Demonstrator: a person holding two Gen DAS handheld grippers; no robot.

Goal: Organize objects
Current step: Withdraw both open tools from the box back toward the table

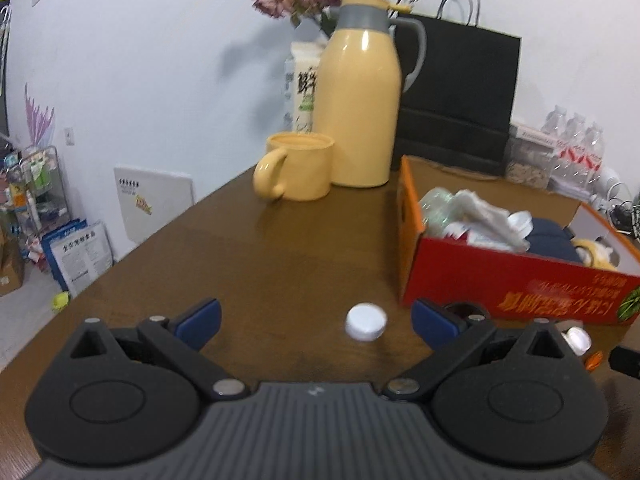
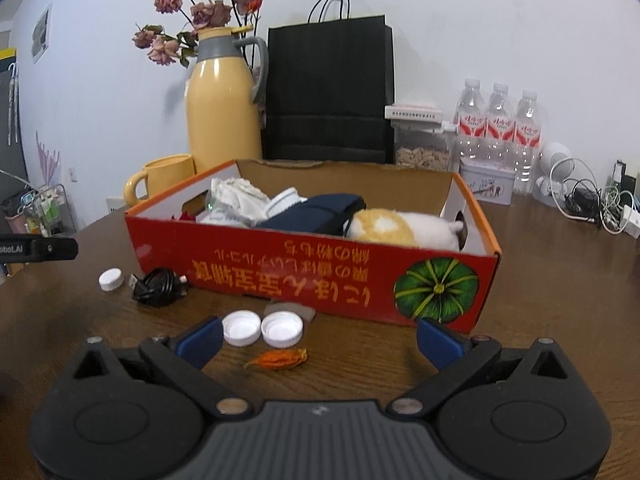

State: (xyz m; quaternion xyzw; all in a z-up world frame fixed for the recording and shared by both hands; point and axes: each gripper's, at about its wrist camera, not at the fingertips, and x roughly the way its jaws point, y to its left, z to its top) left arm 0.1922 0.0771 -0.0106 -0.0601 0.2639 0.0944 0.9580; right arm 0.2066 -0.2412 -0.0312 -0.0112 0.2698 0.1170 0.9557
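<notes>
A red cardboard box point(image 2: 360, 276) point(image 1: 480, 276) holds a white cloth point(image 2: 236, 196), a dark blue pouch point(image 2: 312, 216) and a plush toy point(image 2: 400, 228). My left gripper point(image 1: 316, 320) is open, and a white bottle cap point(image 1: 366, 322) lies on the table between its blue fingertips. In front of the box lie two upturned white caps point(image 2: 241, 327) point(image 2: 282, 329), a dried orange flower point(image 2: 280, 358), a coiled black cable point(image 2: 160, 286) and another white cap point(image 2: 110, 279). My right gripper point(image 2: 320, 340) is open just short of the two caps and the flower.
At the back of the brown table point(image 1: 280, 248) stand a yellow jug point(image 1: 360, 96), a yellow mug point(image 1: 298, 170), a black paper bag point(image 2: 330, 88), dried flowers, three water bottles point(image 2: 498, 128), a tin and tangled cables point(image 2: 592, 200). The table's left edge drops to a cluttered floor.
</notes>
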